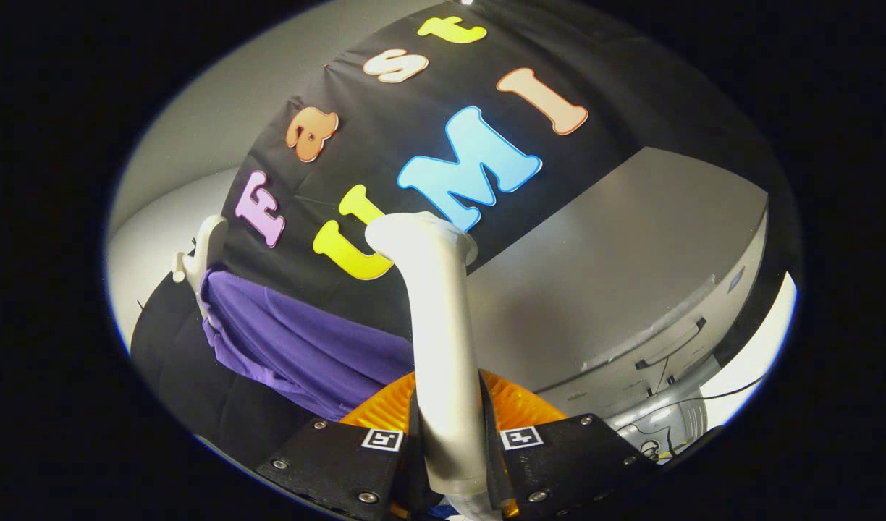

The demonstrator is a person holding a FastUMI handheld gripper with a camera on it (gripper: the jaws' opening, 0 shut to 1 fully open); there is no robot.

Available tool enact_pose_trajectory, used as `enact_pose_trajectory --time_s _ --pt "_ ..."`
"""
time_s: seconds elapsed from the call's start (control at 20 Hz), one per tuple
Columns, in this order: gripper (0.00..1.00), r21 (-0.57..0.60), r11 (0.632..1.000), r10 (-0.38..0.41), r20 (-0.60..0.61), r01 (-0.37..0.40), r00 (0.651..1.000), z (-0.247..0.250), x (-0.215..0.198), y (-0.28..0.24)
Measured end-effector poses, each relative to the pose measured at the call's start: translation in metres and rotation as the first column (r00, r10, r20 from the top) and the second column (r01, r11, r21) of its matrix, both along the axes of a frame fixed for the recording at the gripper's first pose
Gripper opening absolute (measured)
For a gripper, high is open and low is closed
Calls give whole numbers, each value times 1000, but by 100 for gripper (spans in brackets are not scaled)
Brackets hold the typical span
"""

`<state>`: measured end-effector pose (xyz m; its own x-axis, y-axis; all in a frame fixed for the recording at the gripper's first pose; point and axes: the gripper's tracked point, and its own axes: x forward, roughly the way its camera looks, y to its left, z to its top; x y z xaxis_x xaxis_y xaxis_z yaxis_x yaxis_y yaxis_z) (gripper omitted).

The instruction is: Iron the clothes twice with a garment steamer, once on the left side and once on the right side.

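A black cloth wall [595,94] hangs across the back of the booth, its fabric showing faint creases and a dull sheen. Behind and to one side of it, a plain pale grey wall [218,108] curves away, evenly lit and bare. Below the cloth, a large grey box-shaped cabinet with a smooth matte top [617,268] stands with its top face catching soft light. Its front face carries a thin dark bar handle [671,347] and a narrow seam. A thin black cable [732,394] trails from beneath the cabinet across a bright white surface [758,351]. The light is soft and diffuse, without hard shadows.
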<state>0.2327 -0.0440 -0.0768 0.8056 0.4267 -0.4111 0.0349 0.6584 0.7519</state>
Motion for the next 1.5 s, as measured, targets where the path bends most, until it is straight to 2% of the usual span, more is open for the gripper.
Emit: enact_pose_trajectory --time_s 0.4,0.7,0.9,1.15,1.3,1.4,1.5 --pt "34 -138 990 -18 92 31 996 25 -104 60" --pt "34 -265 962 0 238 65 971 67 -140 101" --pt "34 -364 926 39 352 98 935 101 -147 130" --pt "34 -450 874 56 465 181 884 128 -144 159" --pt "34 -507 826 62 518 248 853 135 -126 172" --pt "34 -548 775 56 556 315 829 142 -109 175" --pt "34 -568 739 43 577 362 816 142 -92 180"
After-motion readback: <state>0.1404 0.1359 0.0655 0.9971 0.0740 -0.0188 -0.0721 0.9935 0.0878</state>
